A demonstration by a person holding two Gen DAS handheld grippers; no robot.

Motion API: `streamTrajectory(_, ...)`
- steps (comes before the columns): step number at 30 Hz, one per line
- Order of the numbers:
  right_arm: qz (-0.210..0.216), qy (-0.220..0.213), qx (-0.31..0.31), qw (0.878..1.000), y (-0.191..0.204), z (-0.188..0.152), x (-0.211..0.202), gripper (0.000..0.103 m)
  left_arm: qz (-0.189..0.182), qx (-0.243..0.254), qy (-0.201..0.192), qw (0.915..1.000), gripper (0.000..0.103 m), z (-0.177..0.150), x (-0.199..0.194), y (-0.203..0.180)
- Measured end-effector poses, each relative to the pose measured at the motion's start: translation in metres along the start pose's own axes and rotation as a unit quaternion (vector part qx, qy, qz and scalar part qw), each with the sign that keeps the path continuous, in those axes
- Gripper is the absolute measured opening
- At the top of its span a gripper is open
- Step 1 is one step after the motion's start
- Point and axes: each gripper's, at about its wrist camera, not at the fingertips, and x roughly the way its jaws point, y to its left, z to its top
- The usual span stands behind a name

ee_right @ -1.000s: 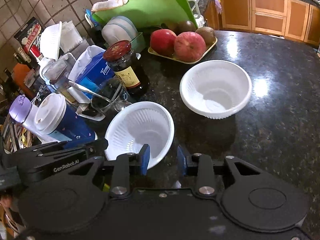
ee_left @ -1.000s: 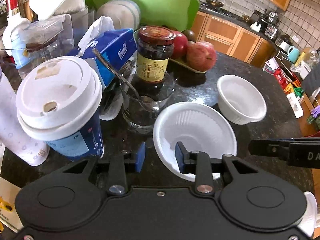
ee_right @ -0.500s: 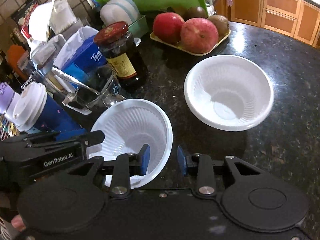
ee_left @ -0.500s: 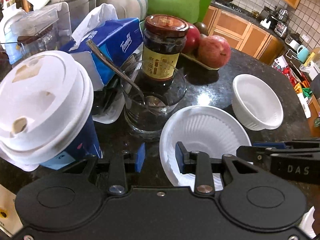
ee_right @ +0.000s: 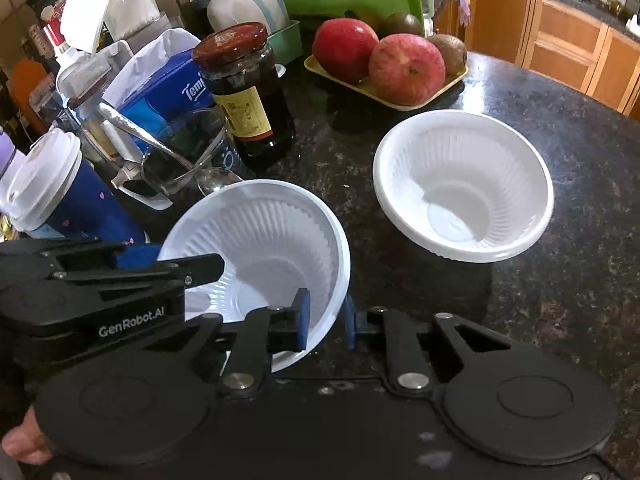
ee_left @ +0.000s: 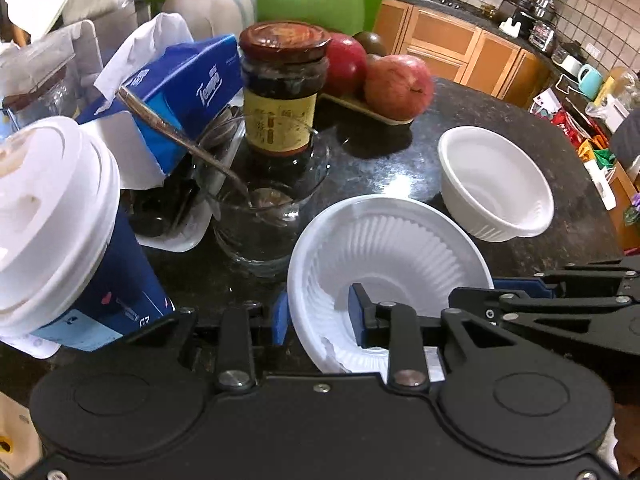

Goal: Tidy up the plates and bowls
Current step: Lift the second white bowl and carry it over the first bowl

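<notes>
I have both hand-held grippers, left (ee_left: pixel 316 316) and right (ee_right: pixel 326 316), closing on opposite rims of the near bowl (ee_right: pixel 260 240) on the worktop (ee_right: pixel 560 300), the far bowl (ee_right: pixel 464 188) untouched, nothing stacked yet

The worktop (ee_right: pixel 540 320) is seen as glossy, speckled dark stone. Both bowls, the near bowl (ee_right: pixel 264 240) and the far bowl (ee_right: pixel 464 184), are made of thin, ribbed white plastic. Clear glass is shown in the tumbler (ee_left: pixel 264 232), shiny metal in its spoon (ee_left: pixel 172 132).
</notes>
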Motion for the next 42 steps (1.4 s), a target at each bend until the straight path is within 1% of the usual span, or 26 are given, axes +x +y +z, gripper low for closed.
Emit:
streamTrajectory(5,0.001,-0.013,0.007,1.0,0.004,-0.009,-0.017,0.02,-0.005,0.007,-0.013,0.9999,0.039,-0.004,-0.015,-0.002)
streamTrajectory(12,-0.004,-0.038,0.0,0.999,0.021,-0.028,-0.047,0.02,-0.004,0.027,-0.048,0.9985,0.039,-0.016,-0.05,-0.008)
streamTrajectory(17,0.002,-0.057,0.007,0.998,0.028,-0.043,-0.07,0.02,-0.019,0.026,-0.058,0.9978,0.039,-0.021,-0.07,-0.005)
streamTrajectory(24,-0.01,-0.093,0.023,0.995,0.033,-0.072,-0.105,0.02,-0.038,0.06,-0.079,0.9943,0.039,-0.033,-0.095,-0.017)
streamTrajectory(32,-0.03,-0.116,0.07,0.99,0.015,-0.113,-0.139,0.02,-0.073,0.111,-0.089,0.9871,0.039,-0.045,-0.11,-0.05)
streamTrajectory(38,-0.045,-0.14,0.096,0.985,-0.01,-0.147,-0.171,0.02,-0.09,0.144,-0.093,0.9812,0.039,-0.057,-0.114,-0.086)
streamTrajectory(42,-0.057,-0.151,0.106,0.981,-0.035,-0.171,-0.195,0.02,-0.1,0.158,-0.092,0.978,0.039,-0.064,-0.116,-0.117)
